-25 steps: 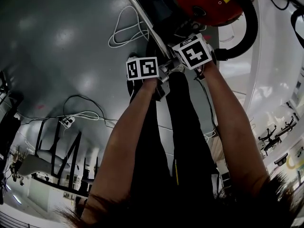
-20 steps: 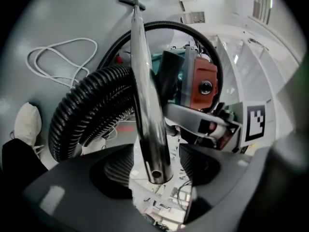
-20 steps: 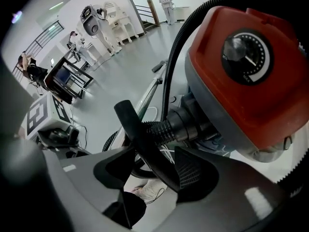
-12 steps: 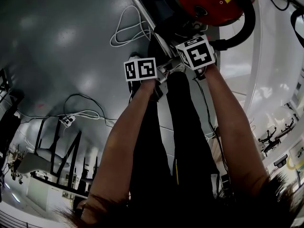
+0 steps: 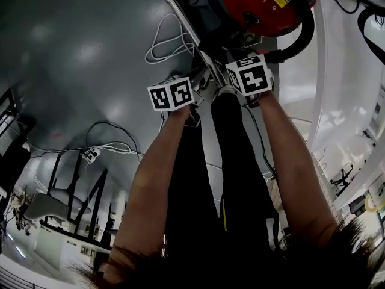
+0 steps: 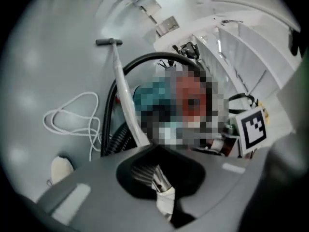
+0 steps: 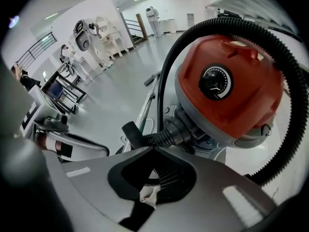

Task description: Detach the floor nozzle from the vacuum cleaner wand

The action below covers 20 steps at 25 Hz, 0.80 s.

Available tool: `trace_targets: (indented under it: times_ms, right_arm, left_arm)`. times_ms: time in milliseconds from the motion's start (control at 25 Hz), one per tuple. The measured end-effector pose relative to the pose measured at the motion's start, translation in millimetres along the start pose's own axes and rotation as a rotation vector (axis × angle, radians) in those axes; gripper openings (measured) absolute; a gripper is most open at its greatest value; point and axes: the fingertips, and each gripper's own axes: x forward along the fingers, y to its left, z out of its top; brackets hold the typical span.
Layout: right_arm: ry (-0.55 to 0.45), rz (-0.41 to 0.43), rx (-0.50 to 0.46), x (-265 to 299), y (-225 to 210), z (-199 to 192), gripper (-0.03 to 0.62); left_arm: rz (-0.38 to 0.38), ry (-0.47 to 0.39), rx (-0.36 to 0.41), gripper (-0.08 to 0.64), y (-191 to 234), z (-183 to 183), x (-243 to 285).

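1. Metal wand [image 6: 120,88] runs ahead of our left tongs [image 6: 153,147], with the floor nozzle [image 6: 108,42] attached at its far end, well apart from them.
2. These and our right tongs [image 7: 153,149] have just clenched, with nothing between them.
3. We judge detaching not yet begun: next we reopen and grasp near the joint.

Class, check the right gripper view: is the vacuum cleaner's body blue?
No, the vacuum cleaner's body is red-orange, with a round black dial set into it.
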Motion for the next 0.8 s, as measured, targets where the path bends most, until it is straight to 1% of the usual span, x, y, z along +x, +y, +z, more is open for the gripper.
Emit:
trace_targets:
  times_ms: [80, 200, 320, 400, 480, 560, 680, 800]
  right_arm:
    - [-0.022, 0.016, 0.044, -7, 4, -3, -0.002]
    - [-0.064, 0.042, 0.148, -24, 8, -7, -0.003]
    - [-0.160, 0.048, 0.250, -54, 11, -4, -0.003]
    - [-0.208, 0.037, 0.294, -74, 13, -3, -0.003]
    - [-0.238, 0.023, 0.324, -91, 16, -3, -0.003]
    - [-0.268, 0.015, 0.341, -103, 22, -2, -0.002]
    - [-0.319, 0.006, 0.336, -118, 30, -1, -0.003]
    - [-0.395, -0.004, 0.324, -133, 40, 3, -0.003]
  left_arm:
    - [0.025, -0.039, 0.074, 0.010, -3, 13, -10]
    - [0.063, -0.100, 0.139, 0.009, -11, 27, -28]
    - [0.076, -0.183, 0.201, 0.009, -32, 41, -52]
    - [0.087, -0.217, 0.253, 0.009, -45, 46, -69]
    - [0.107, -0.240, 0.309, 0.009, -56, 51, -83]
    - [0.147, -0.262, 0.380, 0.009, -63, 55, -96]
    - [0.215, -0.274, 0.511, 0.009, -69, 58, -107]
    - [0.232, -0.296, 0.607, 0.009, -78, 56, -114]
